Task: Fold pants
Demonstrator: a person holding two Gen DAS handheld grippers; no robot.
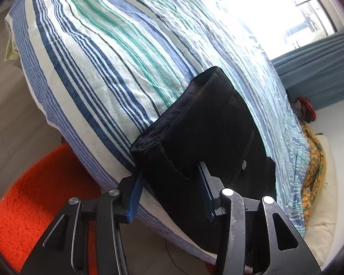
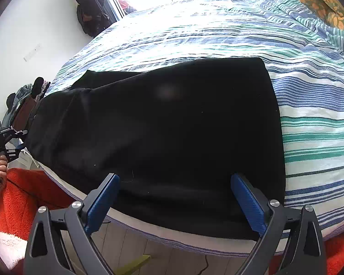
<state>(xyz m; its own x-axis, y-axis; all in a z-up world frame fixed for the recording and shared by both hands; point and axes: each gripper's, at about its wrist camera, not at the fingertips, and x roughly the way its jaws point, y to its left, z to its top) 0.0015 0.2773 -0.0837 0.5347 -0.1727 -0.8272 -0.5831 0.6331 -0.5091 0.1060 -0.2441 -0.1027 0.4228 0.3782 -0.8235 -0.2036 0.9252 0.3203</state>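
left hand-held gripper (image 1: 169, 181) seemingly clamped on the black pants' (image 2: 162, 123) waistband at lower centre; right hand-held gripper (image 2: 174, 197) spread apart over them on the bed (image 2: 309, 114).

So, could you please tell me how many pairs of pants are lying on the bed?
1: the black pants lie along the near edge of the striped bed, partly between both tools. Others may be hidden beyond view.

Left gripper (image 1: 169, 188) pad contact hidden by black pants (image 1: 208, 123); window (image 1: 275, 11) blown out, bed (image 2: 309, 105) cropped at frame edge
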